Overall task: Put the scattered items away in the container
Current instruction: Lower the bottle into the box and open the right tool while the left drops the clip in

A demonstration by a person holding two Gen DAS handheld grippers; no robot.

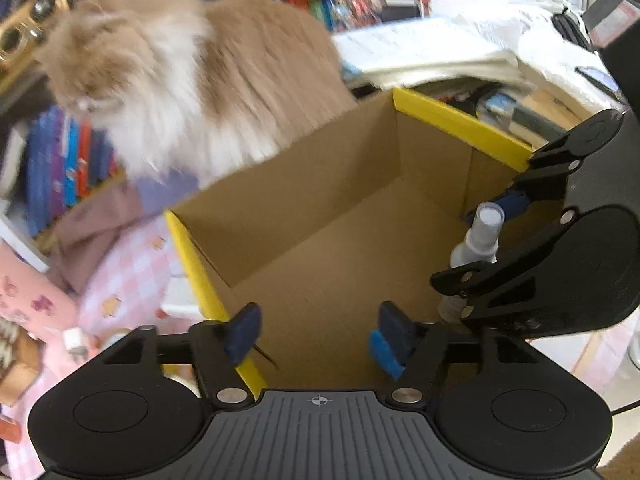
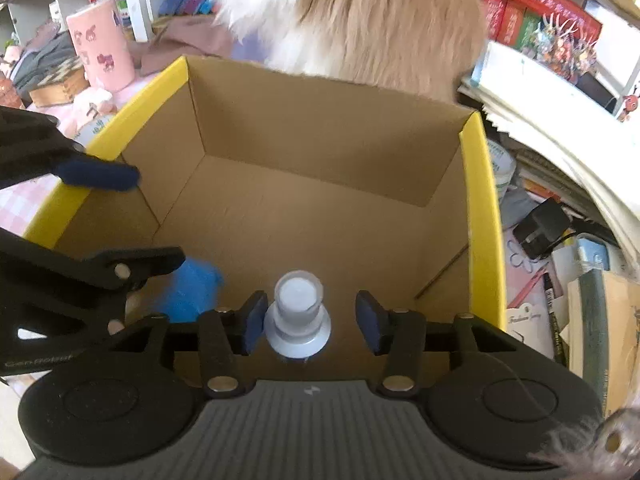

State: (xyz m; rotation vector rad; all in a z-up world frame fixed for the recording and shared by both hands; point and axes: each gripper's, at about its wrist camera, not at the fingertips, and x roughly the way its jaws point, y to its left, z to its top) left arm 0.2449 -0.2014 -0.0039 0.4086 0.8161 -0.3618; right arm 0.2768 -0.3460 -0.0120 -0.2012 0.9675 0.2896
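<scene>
Well, from the left wrist view the left tongs [image 1: 316,336] hung spread over the near rim of the cardboard box [image 1: 208,280], nothing between their blue pads. At about three o'clock the right tongs [image 1: 486,248] sat low inside the box with a small spray bottle [image 1: 478,238] standing upright between their fingers. Box floor looked bare otherwise. A fluffy cat [image 1: 192,76] loomed at eleven o'clock, right against the far wall of the box. Big risk there, I'd say: one paw or a jump in and the bottle would go over, or the box would shift.

Over on the right wrist view, the right tongs [image 2: 316,322] stood parted around the spray bottle [image 2: 298,316], the left-hand pad just beside its collar, the right-hand pad clearly apart, so no squeeze on it. The bottle stood at six o'clock near the front wall of the cardboard box [image 2: 480,208], cap up. Tall and narrow, it could have tipped if a pad had brushed it on the way out. A blurred blue thing [image 2: 192,292] showed at eight o'clock below the left tongs [image 2: 132,224]; I couldn't tell what it was, or whether it was lying or dropping. The cat [image 2: 360,20] filled twelve o'clock behind the back wall. Clutter still lay on the worktop [image 2: 524,276] at three o'clock.
</scene>
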